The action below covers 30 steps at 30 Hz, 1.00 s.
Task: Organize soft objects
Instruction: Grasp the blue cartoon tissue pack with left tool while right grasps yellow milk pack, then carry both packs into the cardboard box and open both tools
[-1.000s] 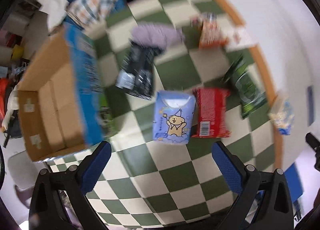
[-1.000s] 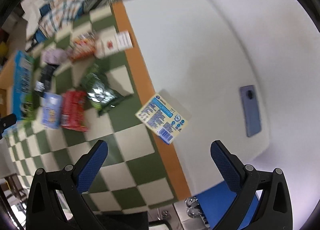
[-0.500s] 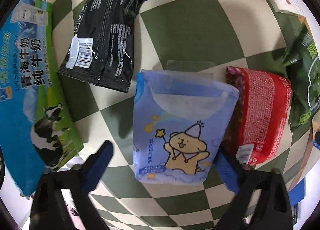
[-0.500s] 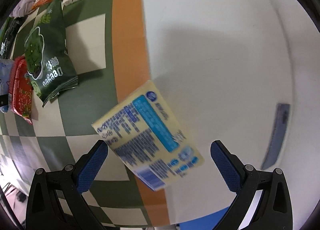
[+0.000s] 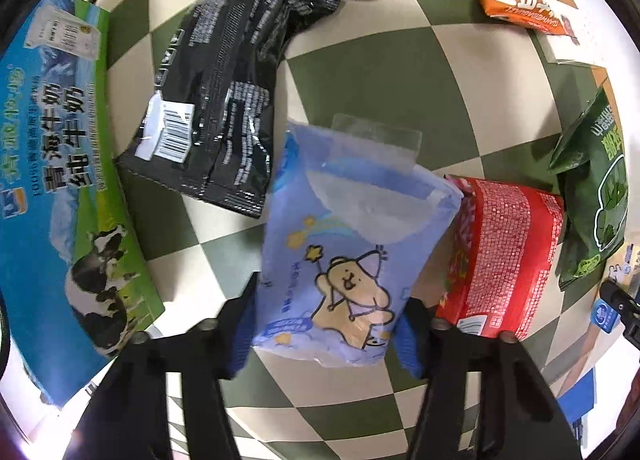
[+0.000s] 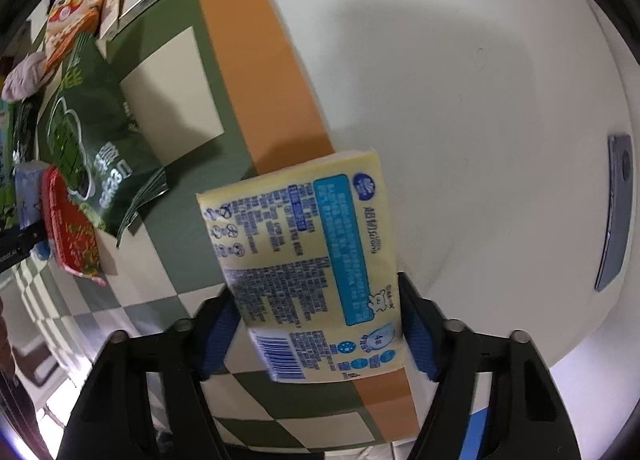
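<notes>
The left gripper (image 5: 326, 324) is closing on the blue tissue pack (image 5: 352, 244) lying on the checkered surface (image 5: 384, 71); the right gripper (image 6: 320, 336) is closing on the yellow tissue pack (image 6: 308, 260) at the surface's orange edge. Both sets of pads appear to touch the packs' sides, so squeeze gently and lift straight, clear of the red packet (image 5: 508, 256).

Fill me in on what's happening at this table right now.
A person is sorting soft packs with a handheld claw in each hand. The left claw is closing around a blue tissue pack with a cartoon bear, lying on the checkered cloth between a black packet and a red packet. The right claw is closing around a yellow tissue pack lying across the cloth's orange border. Neither pack looks lifted yet.
</notes>
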Each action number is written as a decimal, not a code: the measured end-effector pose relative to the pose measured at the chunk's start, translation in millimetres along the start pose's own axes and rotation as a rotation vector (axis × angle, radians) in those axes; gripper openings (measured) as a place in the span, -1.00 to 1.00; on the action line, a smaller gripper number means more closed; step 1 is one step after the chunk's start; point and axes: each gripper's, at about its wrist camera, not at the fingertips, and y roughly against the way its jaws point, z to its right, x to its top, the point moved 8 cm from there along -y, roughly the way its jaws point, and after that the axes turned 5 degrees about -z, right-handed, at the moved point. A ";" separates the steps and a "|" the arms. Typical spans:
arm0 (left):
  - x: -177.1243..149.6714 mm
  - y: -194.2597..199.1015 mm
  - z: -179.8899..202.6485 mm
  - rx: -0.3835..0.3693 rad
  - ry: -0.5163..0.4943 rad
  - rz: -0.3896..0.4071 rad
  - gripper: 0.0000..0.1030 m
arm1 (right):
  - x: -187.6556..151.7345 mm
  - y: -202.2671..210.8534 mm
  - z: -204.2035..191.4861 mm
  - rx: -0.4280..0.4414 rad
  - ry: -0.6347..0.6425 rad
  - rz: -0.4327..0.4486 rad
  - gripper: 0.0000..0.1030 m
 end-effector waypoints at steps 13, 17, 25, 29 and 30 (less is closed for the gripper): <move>-103.8 119.5 -32.8 -0.128 0.116 0.155 -0.26 | -87.1 50.4 -44.4 0.145 0.030 0.132 0.33; -142.8 179.5 -79.1 -0.173 0.192 0.269 -0.26 | -113.2 87.1 -101.0 0.227 0.146 0.169 0.33; -133.4 236.3 -209.5 -0.217 0.332 0.370 -0.26 | -84.1 202.5 -307.7 0.325 0.375 0.218 0.33; -115.4 225.0 -275.6 -0.255 0.390 0.357 -0.26 | -67.4 217.5 -413.9 0.362 0.403 0.200 0.33; -102.1 213.6 -282.0 -0.263 0.397 0.350 -0.26 | -58.0 217.4 -434.6 0.360 0.403 0.196 0.33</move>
